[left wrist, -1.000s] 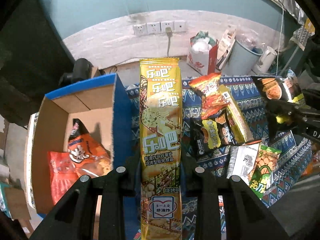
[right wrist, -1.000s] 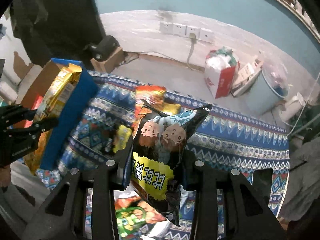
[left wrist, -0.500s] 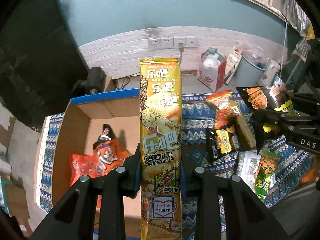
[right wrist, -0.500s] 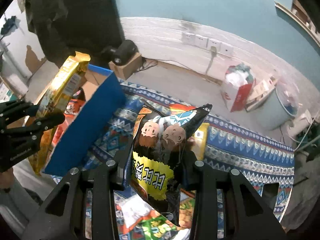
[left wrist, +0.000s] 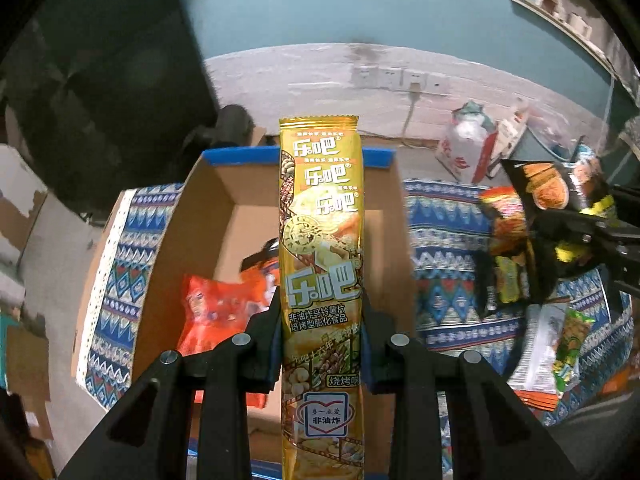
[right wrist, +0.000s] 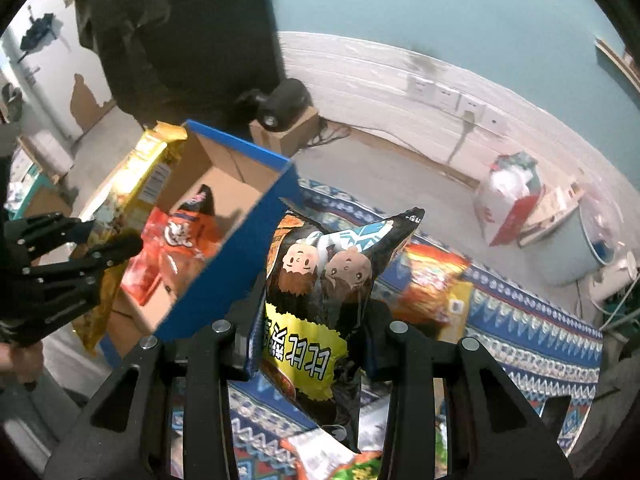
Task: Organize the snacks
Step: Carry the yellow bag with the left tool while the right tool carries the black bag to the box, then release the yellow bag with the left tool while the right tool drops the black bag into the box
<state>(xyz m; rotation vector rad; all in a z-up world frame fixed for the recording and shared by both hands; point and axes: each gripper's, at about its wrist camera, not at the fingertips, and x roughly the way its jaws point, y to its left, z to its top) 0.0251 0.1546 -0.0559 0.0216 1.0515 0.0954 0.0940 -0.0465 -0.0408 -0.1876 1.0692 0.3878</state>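
Left tool [left wrist: 322, 340] grips gold packet [left wrist: 320, 208] (over the box [left wrist: 192, 216]); right tool [right wrist: 308, 344] grips black bag [right wrist: 320, 272].

A gold packet [left wrist: 321, 264], a black-and-yellow bag [right wrist: 324, 300], a blue-edged brown box [left wrist: 224, 216], a blue zigzag-patterned cloth [left wrist: 444, 240].

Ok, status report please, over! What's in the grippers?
Left gripper shut on gold snack pack, over cardboard box. Right gripper shut on black bag. Nothing blocking.
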